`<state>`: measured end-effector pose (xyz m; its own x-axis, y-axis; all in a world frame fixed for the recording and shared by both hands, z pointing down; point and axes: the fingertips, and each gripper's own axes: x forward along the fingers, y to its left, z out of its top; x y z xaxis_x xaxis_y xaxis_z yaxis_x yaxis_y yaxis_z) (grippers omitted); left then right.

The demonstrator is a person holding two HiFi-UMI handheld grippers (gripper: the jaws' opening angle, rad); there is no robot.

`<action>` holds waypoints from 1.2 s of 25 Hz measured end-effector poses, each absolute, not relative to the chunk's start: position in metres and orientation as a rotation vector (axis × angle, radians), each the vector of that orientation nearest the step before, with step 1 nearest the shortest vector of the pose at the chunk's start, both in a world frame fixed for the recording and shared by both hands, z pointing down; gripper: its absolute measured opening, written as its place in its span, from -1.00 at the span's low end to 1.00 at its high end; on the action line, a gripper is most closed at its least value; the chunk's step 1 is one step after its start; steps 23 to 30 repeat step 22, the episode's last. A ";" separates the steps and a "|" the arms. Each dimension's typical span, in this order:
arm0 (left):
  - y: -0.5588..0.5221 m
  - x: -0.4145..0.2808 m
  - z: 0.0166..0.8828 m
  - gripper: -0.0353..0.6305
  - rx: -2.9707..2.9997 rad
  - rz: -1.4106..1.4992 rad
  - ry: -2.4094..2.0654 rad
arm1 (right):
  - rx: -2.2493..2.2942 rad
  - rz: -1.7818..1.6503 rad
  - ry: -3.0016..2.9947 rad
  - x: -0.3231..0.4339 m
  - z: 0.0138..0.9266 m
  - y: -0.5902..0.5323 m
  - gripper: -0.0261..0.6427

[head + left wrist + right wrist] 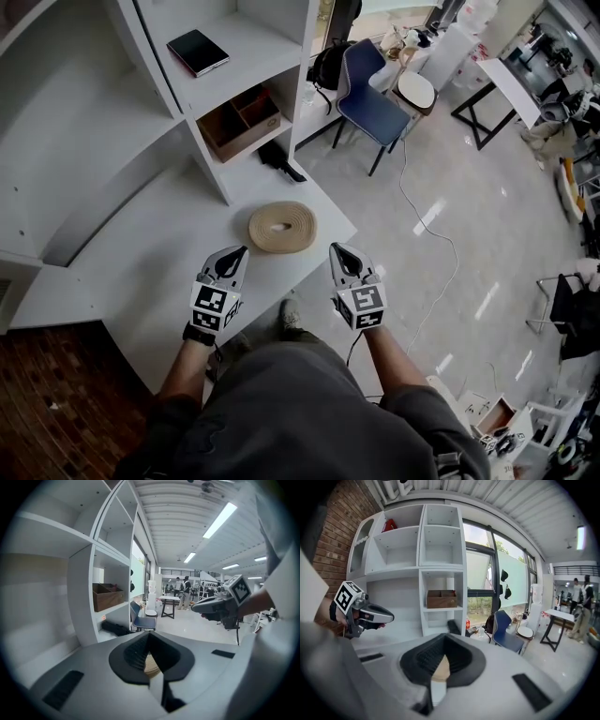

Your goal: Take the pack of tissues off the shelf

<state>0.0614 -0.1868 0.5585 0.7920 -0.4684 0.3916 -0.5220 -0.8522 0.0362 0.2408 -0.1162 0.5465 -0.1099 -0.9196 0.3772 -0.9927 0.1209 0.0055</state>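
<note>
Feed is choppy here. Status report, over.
Left hand-held gripper and right hand-held gripper shut, empty. Flat dark pack, likely the tissues, untouched on upper shelf. Tan ring on the ledge just ahead.

Bright daylight and ceiling strip lights (219,520), glare streaks on glossy floor (431,216), fisheye-warped dark corners, sharp focus

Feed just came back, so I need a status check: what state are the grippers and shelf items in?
Left gripper: shut, empty.
Right gripper: shut, empty.
Round woven holder: flat on the counter, untouched, just ahead of both grippers.
Wooden box: open-topped, sitting in a shelf compartment.
Dark book: lying flat on a higher shelf.
Chair: upright, seat empty.
</note>
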 end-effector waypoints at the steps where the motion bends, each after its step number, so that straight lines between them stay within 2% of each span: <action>1: -0.187 0.061 0.558 -0.89 2.838 0.562 -0.789 | 1.876 0.364 -2.116 0.240 0.547 -0.116 -0.93; 30: -0.179 0.062 0.561 -0.89 2.833 0.582 -0.802 | 1.845 0.358 -2.134 0.239 0.549 -0.111 -0.93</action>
